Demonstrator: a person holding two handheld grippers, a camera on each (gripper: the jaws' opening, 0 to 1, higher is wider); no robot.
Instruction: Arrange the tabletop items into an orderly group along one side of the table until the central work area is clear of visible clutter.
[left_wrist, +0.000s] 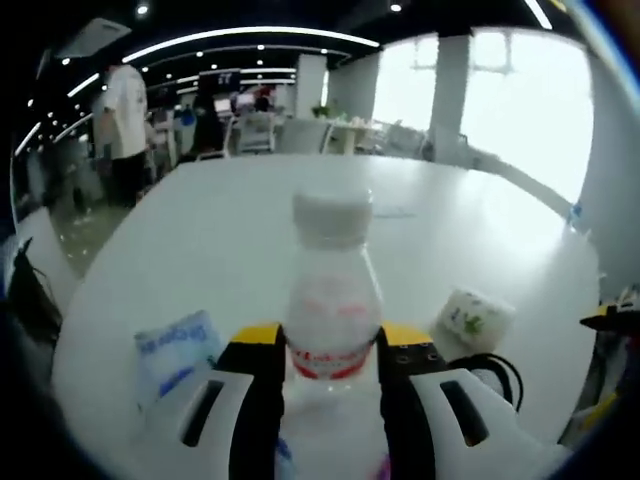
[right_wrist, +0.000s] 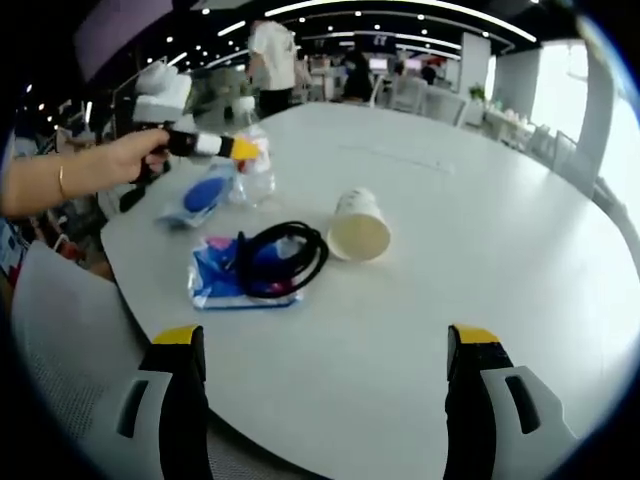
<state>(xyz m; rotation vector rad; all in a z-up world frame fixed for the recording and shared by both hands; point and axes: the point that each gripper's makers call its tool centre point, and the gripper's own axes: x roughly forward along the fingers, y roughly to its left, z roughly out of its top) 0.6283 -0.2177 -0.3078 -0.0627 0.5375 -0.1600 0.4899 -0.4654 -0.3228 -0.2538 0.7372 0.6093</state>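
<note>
Two hand-held grippers: your left (left_wrist: 330, 372) clamps the light, slippery plastic bottle (left_wrist: 331, 300) mid-body, right (right_wrist: 325, 345) gapes above the bench (right_wrist: 480, 230).

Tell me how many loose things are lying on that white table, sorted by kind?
Plastic bottle, held in the left tool: 1
Paper cup, on its side: 1
Blue packets: 2
Black cable: 1
Total: 5
</note>
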